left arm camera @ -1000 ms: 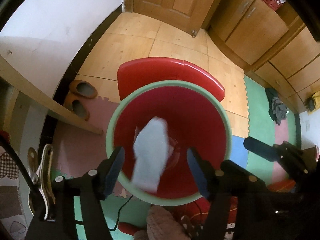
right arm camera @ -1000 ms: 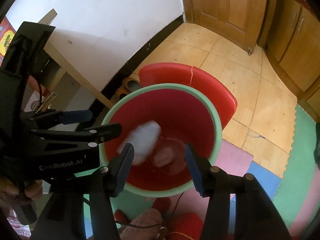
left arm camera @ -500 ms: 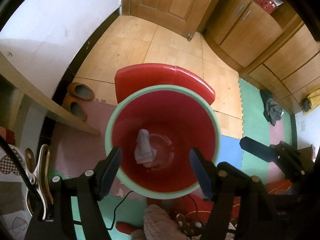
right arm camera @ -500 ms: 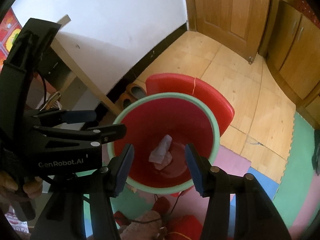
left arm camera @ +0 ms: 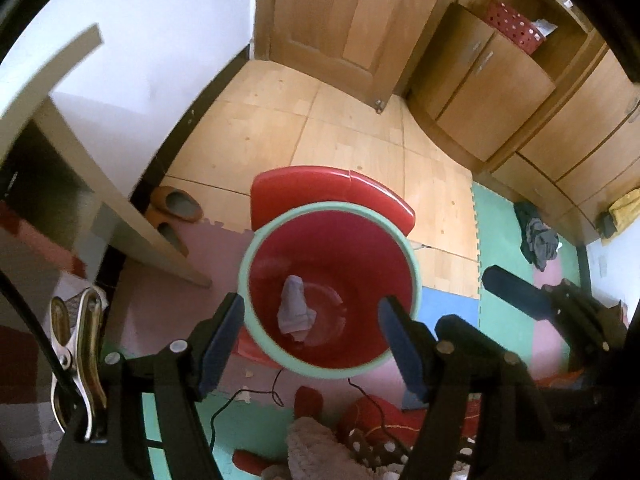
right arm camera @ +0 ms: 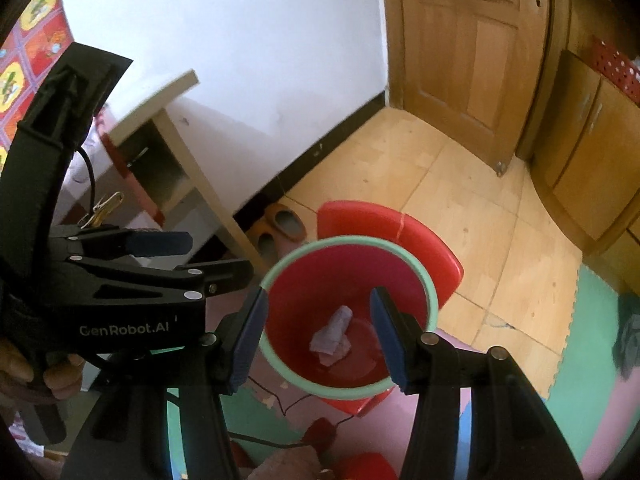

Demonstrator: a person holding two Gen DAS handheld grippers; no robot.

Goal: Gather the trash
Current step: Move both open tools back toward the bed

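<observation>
**Tissue lay in the red bin, both grippers empty above it**

The wooden floor (left arm camera: 340, 120) filled the upper middle of the left wrist view, with a wooden door (left arm camera: 340, 12) at the top and cabinets (left arm camera: 500, 92) at the upper right. Foam mats (left arm camera: 508, 320) in green, pink and blue covered the lower part. A red bin (left arm camera: 332, 292) with a pale green rim stood at the centre, its red lid (left arm camera: 320, 188) tipped back behind it. A pair of slippers (left arm camera: 176, 208) sat left of the bin, beside a table leg. A crumpled white tissue (left arm camera: 294, 308) rested on the bin's bottom. The left gripper (left arm camera: 312, 344) hung over the bin, jaws wide apart and holding nothing. The right gripper (right arm camera: 320, 336) hovered likewise, jaws partly spread and empty, the tissue (right arm camera: 332, 336) showing between them far below.
</observation>
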